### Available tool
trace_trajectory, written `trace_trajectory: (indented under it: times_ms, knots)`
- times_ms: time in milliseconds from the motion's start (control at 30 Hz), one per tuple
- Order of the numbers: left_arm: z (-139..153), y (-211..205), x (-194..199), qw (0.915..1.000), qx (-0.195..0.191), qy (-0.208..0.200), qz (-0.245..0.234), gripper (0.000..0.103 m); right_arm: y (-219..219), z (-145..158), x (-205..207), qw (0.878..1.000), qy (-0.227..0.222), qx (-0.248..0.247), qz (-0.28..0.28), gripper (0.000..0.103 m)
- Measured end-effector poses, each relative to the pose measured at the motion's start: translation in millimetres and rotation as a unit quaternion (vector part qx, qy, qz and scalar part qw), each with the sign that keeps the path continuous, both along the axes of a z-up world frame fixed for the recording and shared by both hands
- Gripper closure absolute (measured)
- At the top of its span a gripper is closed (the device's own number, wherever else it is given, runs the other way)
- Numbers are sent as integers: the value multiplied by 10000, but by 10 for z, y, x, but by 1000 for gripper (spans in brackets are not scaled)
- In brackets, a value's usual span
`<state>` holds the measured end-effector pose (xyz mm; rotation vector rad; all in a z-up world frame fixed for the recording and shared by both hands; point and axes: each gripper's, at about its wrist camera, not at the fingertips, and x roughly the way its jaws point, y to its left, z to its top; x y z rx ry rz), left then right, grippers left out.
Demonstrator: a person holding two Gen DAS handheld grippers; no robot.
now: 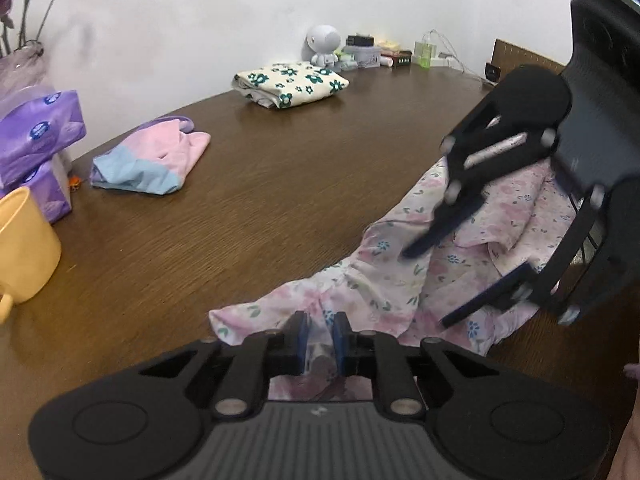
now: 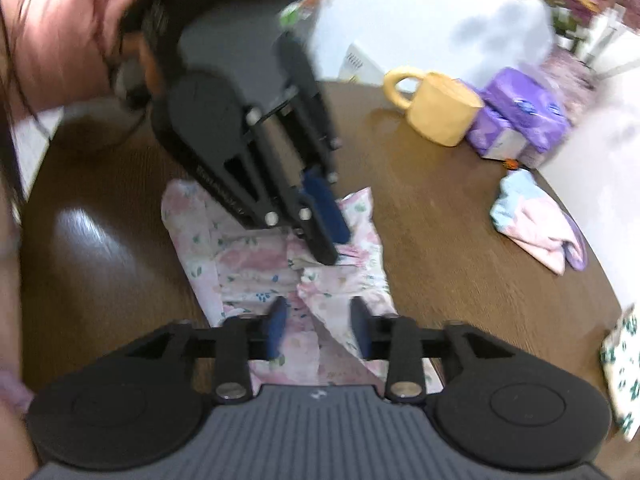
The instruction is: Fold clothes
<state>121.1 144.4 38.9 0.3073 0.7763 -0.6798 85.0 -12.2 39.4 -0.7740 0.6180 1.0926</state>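
Pale pink floral garment (image 1: 384, 280), small blue flowers. Cream folded cloth (image 1: 290, 84), teal blossoms. Pink and light-blue top (image 1: 152, 158), lilac trim. Purple tissue packs (image 1: 40, 128). Yellow mug (image 2: 440, 108). Dark brown wood-grain counter (image 1: 260, 200). Black tongs, blue pads (image 1: 301, 340).

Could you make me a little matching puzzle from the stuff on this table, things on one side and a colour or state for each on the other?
Things:
1. mug
2. tissue packs
3. green-flowered cloth
4. pink floral garment

Descriptions:
A. folded neatly, far side of the table
B. purple, stacked
C. yellow, with a handle
D. rumpled, pinched in the left gripper jaws

Pairs: 1-C, 2-B, 3-A, 4-D

The right gripper hangs over the same garment with its jaws open.
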Motion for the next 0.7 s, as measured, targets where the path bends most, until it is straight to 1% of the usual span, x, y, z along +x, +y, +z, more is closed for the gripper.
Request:
trace_trajectory:
  times_ms: [67,167,200,333,433,500,533,633,667,700]
  knots:
    - [-26,40,-42,10000,-71,-39,21,90,-147,59,-11,9995,102,201,-222,64]
    - [-46,40,-98,9998,-31,-185,-3,90,-382,64,-8,9970,234,371,-641,64]
    - [-38,32,-113,9998,-11,-217,-13,90,-468,54,-4,9954,284,428,-812,64]
    - [-17,11,-147,9994,113,-321,-102,89,-740,66,73,9842,398,922,-1462,64]
    - [-8,-6,-154,9991,191,-361,-130,89,-771,86,195,9768,412,1073,-1806,64]
    - [24,13,-170,9993,147,-348,-62,88,-724,10,257,9765,526,981,-1845,69]
    - [48,38,-173,9995,95,-309,24,87,-701,-29,288,9763,584,935,-1864,72]
    - [120,143,-179,9985,-27,-157,521,72,-630,-144,381,9752,755,798,-1921,72]
    - [128,179,-172,9971,-13,-79,757,70,-607,-182,412,9747,812,751,-1940,72]
    - [126,212,-159,9957,-43,26,922,69,-607,-202,401,9748,840,757,-1920,72]
